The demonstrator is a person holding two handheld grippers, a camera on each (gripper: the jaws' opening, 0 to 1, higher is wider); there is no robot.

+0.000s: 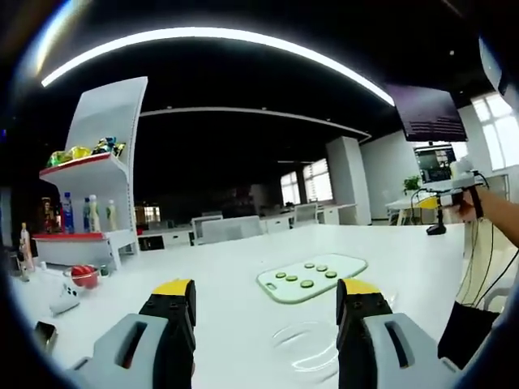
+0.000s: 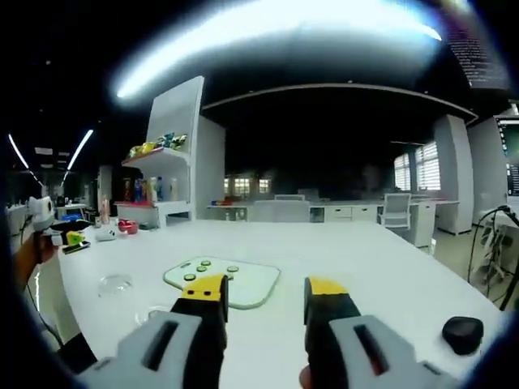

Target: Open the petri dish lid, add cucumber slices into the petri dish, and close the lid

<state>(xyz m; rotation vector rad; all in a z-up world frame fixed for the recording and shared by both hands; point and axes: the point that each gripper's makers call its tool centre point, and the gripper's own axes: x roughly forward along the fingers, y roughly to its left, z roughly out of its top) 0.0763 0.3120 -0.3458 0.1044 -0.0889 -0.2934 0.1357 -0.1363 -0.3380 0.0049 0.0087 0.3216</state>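
Since the petri dish [image 1: 312, 344] sits on the tabletop [image 1: 243, 259] just ahead of my left gripper [image 1: 266, 312], toward its right jaw, that arm leads. Both grippers gape empty; cucumber slices [image 1: 306, 275] wait beyond on the board [image 1: 345, 263].

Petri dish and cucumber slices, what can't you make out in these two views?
- Petri dish: left gripper view, clear on the white table and partly behind the left gripper; lid on or off unclear.
- Cucumber slices: right gripper view, partly behind the right gripper; count unsure.
- Board: near edge hidden likewise.
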